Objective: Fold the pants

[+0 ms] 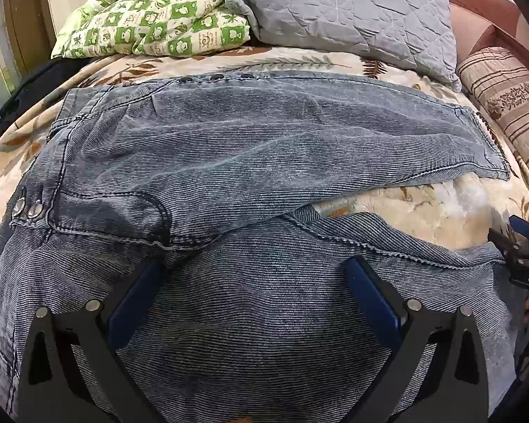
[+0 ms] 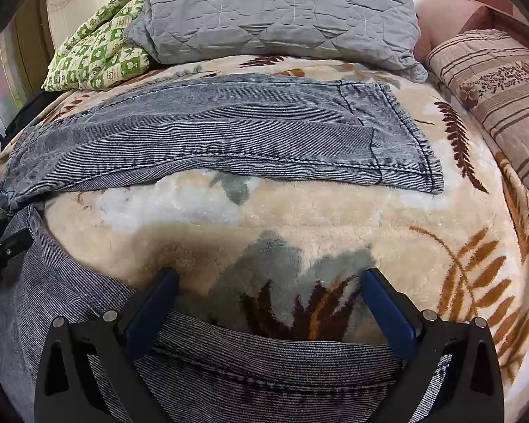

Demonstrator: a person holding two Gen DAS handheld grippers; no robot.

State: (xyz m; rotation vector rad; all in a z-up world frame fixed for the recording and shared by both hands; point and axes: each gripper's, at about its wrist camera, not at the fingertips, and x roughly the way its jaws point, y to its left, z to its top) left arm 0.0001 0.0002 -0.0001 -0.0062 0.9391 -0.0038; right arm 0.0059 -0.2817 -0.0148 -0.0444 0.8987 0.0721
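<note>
This is a bedroom in a home. A plush leaf-patterned blanket covers a bed, with a grey quilted pillow at twelve o'clock, a green checked quilt at ten o'clock, and a striped bolster at two o'clock.

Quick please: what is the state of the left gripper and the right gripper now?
Left gripper: open, fingers spread over the blue-grey striped denim pants, holding nothing.
Right gripper: open, above the near pant leg's edge, holding nothing.
</note>
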